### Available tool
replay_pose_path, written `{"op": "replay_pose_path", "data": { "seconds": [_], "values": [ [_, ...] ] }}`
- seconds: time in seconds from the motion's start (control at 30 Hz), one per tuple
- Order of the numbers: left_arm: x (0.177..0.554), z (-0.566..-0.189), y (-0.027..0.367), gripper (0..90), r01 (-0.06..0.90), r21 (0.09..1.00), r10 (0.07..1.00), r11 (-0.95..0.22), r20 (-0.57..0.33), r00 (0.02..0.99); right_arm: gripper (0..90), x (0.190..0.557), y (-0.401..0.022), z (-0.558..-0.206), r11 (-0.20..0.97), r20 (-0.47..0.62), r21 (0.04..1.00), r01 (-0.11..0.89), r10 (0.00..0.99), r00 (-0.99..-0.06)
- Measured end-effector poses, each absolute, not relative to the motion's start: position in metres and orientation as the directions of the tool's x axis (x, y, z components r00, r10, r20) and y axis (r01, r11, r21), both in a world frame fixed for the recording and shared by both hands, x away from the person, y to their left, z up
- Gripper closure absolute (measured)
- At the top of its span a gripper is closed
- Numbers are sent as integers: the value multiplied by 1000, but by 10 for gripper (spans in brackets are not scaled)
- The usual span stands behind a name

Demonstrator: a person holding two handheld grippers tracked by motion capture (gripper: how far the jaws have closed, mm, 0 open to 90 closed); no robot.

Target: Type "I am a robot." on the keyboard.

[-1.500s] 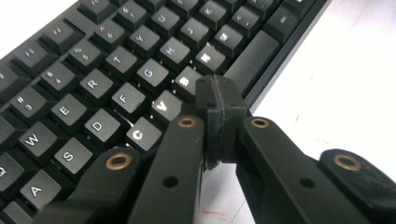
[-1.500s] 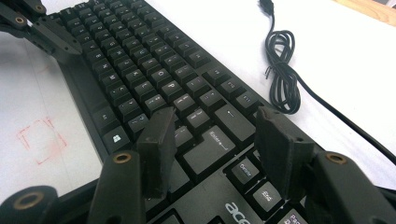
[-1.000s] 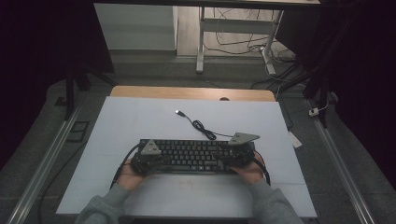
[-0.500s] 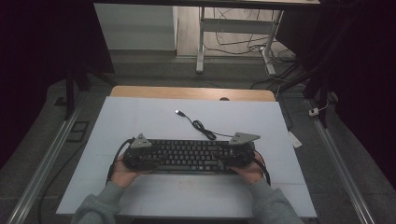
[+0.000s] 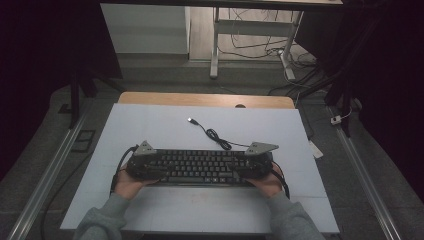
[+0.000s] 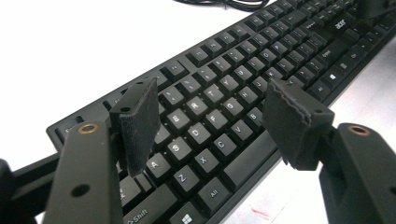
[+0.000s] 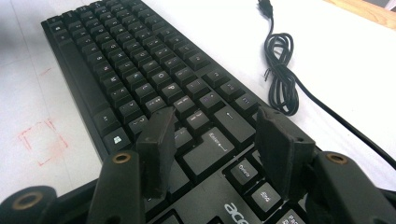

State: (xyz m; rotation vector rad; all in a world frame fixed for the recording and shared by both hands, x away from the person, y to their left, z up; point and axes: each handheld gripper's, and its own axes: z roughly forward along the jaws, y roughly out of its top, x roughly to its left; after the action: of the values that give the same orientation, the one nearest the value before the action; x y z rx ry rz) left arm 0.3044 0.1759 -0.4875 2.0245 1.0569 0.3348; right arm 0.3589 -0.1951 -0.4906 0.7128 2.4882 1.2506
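Black keyboard (image 5: pixel 200 167) lies flat mid-table, its cable (image 5: pixel 212 134) trailing behind; left gripper (image 6: pixel 212 116), jaws just opened, and right gripper (image 7: pixel 215 144) hover wide over opposite ends, apparently ready to reposition it.

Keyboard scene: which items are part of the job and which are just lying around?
In the job:
- keyboard
- its cable, coiled on the table beyond it
- left gripper, jaws just opened, over the letter keys
- right gripper, open over the Enter key

Lying about:
- white mat under everything
- wooden table edge
- desk frame and floor cables behind
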Motion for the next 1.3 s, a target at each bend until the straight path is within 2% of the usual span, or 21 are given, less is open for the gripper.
{"op": "replay_pose_path", "data": {
  "seconds": [0.57,0.7,1.13,1.3],
  "values": [
    [312,-496,187,383,598,738,819,-313,-109,564,483,359,-195,-491,511,-14,801,312,537,-844],
    [313,-500,190,457,605,727,816,-325,-108,568,483,359,-195,-491,510,-14,801,312,538,-843],
    [315,-509,188,847,606,679,787,-415,-66,613,482,360,-195,-492,515,-15,796,316,540,-842],
    [316,-513,188,887,613,659,789,-436,-48,613,482,360,-195,-492,516,-15,796,317,540,-842]
  ]
}}
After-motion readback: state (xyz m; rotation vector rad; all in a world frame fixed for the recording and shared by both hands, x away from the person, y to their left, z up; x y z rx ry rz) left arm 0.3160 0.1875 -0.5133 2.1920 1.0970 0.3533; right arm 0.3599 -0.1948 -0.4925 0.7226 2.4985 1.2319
